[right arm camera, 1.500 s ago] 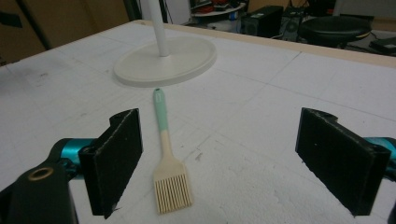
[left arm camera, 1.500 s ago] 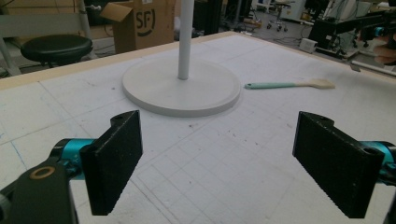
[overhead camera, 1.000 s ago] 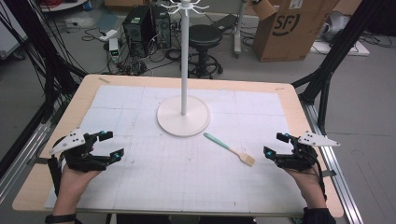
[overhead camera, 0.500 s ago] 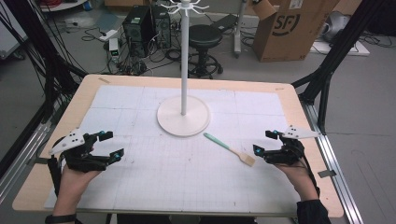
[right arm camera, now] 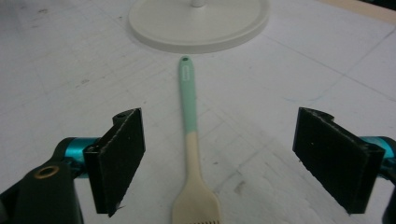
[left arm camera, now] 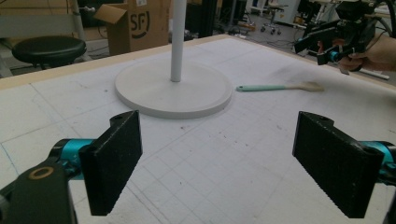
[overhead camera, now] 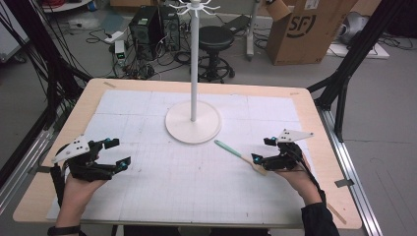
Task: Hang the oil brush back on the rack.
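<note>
Wooden bench (overhead camera: 324, 147): light wood rim, its top covered by a white sheet (overhead camera: 162, 182) ruled in a faint grid.
Stand (overhead camera: 193, 125): white, with a round flat base near the middle of the far half of the bench and a thin upright pole rising from it; small hooks crown the pole at the top of the high view.
Left tool (overhead camera: 114, 153): held in the person's left hand near the left edge of the bench, its jaws wide apart with nothing between them; in the left gripper view they frame bare sheet, with the stand base beyond.
Right tool (overhead camera: 260, 150): held in the person's right hand on the right side of the bench, jaws wide apart, low over the brush head.
Brush (right arm camera: 190, 140): lies flat on the sheet just right of the stand base, its mint-green handle end pointing toward the base and its cream head toward the person; in the right gripper view it runs up the middle between the two jaws, touching neither.
</note>
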Action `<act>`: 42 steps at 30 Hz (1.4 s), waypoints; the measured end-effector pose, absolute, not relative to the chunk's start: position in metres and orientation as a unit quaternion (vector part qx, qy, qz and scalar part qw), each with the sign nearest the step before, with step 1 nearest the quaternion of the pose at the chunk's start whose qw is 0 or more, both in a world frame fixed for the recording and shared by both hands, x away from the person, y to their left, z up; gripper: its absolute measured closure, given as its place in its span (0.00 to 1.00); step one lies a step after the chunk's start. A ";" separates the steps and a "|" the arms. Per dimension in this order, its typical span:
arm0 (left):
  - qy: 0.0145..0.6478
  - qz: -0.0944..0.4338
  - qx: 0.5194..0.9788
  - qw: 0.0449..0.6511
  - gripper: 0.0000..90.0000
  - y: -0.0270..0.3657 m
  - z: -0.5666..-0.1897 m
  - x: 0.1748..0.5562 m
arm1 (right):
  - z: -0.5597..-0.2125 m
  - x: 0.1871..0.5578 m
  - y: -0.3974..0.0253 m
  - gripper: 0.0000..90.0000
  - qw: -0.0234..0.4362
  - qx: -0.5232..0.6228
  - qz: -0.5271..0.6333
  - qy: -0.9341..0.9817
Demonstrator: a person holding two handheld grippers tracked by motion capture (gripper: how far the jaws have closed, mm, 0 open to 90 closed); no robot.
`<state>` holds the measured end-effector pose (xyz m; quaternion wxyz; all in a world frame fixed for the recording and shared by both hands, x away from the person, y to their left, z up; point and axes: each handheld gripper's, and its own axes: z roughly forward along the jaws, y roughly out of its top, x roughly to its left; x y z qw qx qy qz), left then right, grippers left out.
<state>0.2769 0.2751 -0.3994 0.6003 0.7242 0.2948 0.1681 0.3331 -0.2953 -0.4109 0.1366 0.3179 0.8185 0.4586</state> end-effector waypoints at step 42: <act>0.301 0.165 0.727 0.594 0.19 0.275 -0.404 0.278 | -0.443 0.346 -0.257 0.79 0.119 0.298 0.378 0.869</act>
